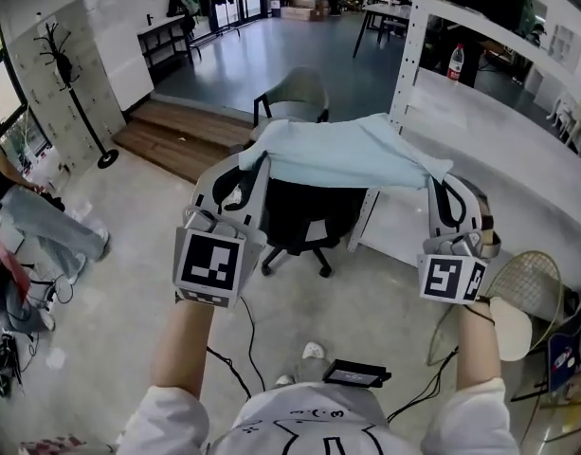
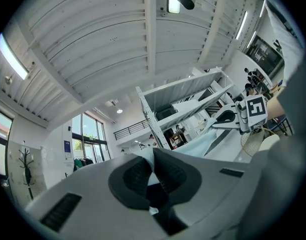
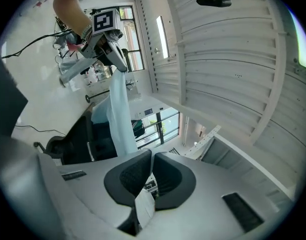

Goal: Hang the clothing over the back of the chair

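The left hand-held gripper (image 1: 256, 166) is shut tight on one end of the light blue clothing (image 1: 347, 154). The right hand-held gripper (image 1: 440, 178) pinches the other end. The clothing hangs stretched between them, above the black chair (image 1: 309, 218).

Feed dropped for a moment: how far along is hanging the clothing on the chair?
Done: the light blue cloth garment is picked up and stretched wide. In hand: left gripper and right gripper each pinch one end, holding it above the black swivel chair. Left: drape it over the chair's back and release.
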The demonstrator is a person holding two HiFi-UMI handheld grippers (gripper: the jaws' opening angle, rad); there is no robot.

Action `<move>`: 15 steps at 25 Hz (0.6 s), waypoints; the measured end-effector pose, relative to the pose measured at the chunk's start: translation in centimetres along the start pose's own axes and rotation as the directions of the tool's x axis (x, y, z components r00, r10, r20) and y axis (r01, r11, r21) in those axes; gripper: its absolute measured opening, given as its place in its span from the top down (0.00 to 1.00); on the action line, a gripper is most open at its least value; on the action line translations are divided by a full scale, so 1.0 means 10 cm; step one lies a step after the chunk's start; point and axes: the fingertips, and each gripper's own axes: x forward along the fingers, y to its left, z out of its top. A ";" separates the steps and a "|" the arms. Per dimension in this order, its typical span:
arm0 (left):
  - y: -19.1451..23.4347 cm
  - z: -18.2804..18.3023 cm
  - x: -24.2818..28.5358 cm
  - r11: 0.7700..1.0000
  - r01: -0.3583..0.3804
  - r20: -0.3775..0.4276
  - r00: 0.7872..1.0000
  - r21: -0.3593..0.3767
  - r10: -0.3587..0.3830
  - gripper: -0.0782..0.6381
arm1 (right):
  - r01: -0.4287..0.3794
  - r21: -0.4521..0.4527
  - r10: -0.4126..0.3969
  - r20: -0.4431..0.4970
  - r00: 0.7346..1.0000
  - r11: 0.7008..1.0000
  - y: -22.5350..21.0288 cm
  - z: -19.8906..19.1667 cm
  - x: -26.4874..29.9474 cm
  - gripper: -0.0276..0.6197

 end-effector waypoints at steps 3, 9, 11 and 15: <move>-0.12 -0.21 -0.15 0.999 0.014 -0.040 0.999 -0.030 -0.015 0.86 | -0.035 0.021 0.035 -0.024 0.999 0.999 0.25 -0.01 -0.16 0.92; -0.29 -0.55 -0.29 0.996 0.008 -0.114 0.993 -0.088 -0.018 0.86 | -0.090 0.067 0.094 -0.054 0.994 0.994 0.54 -0.09 -0.34 0.92; -0.36 -0.70 -0.33 0.996 0.003 -0.147 0.989 -0.094 -0.017 0.86 | -0.113 0.091 0.119 -0.060 0.991 0.989 0.64 -0.16 -0.37 0.92; -0.54 -1.09 -0.37 0.988 -0.018 -0.222 0.975 -0.151 -0.016 0.86 | -0.180 0.144 0.192 -0.072 0.979 0.973 0.91 -0.35 -0.42 0.92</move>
